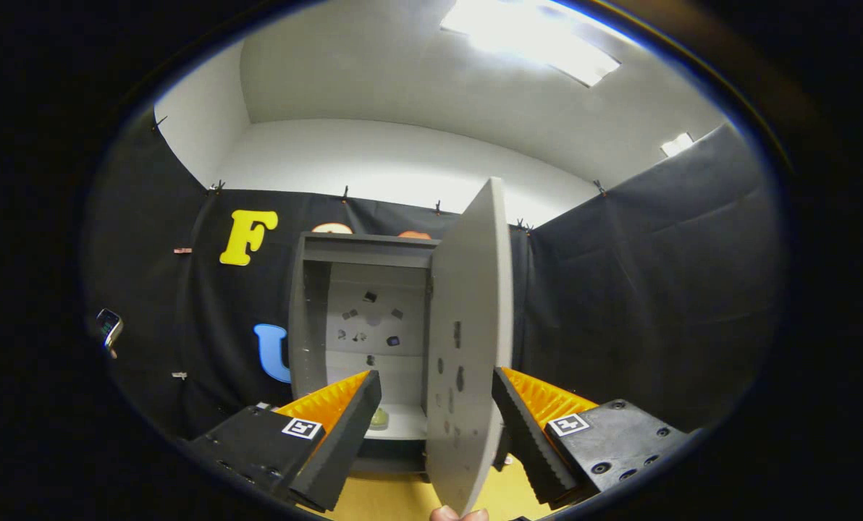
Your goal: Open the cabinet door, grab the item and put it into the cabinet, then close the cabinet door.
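Between open jaws (436, 405) | cabinet door (468, 340) upright, edge-on, ajar

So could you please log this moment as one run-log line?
cabinet door: open, between fingers | gripper: open, straddling door edge | item: on cabinet bottom shelf | next: likely close door

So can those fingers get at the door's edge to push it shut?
Probably yes: the door stands open edge-on between the spread fingers, with nothing between them and it.
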